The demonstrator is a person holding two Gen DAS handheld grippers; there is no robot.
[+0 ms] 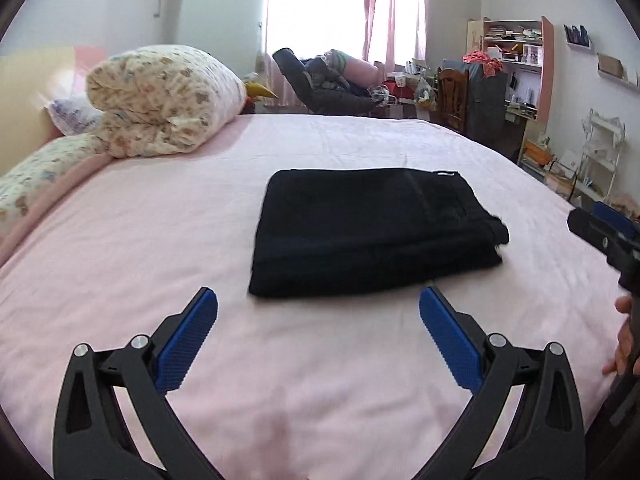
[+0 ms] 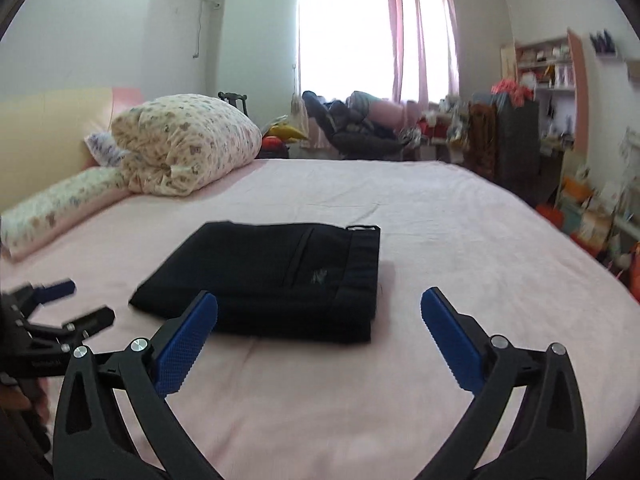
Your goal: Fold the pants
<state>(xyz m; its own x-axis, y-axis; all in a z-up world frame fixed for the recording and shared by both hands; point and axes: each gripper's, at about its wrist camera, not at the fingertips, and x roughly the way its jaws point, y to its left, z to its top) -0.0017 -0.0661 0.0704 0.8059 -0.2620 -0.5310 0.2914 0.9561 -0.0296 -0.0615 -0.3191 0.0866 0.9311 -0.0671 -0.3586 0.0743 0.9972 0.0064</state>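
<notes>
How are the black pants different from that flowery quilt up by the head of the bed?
The black pants are plain and dark; the floral quilt is cream with a small print. The pants lie flat in a thin folded rectangle mid-bed; the quilt is a thick, puffy roll near the headboard. Both are folded and rest on the pink bedsheet, and neither gripper touches them.

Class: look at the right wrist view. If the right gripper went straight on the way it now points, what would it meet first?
Probably the folded black pants on the pink bed sheet, near their right edge. The right gripper is open and holds nothing. Depth is unclear; it might touch the sheet just short of them.
</notes>
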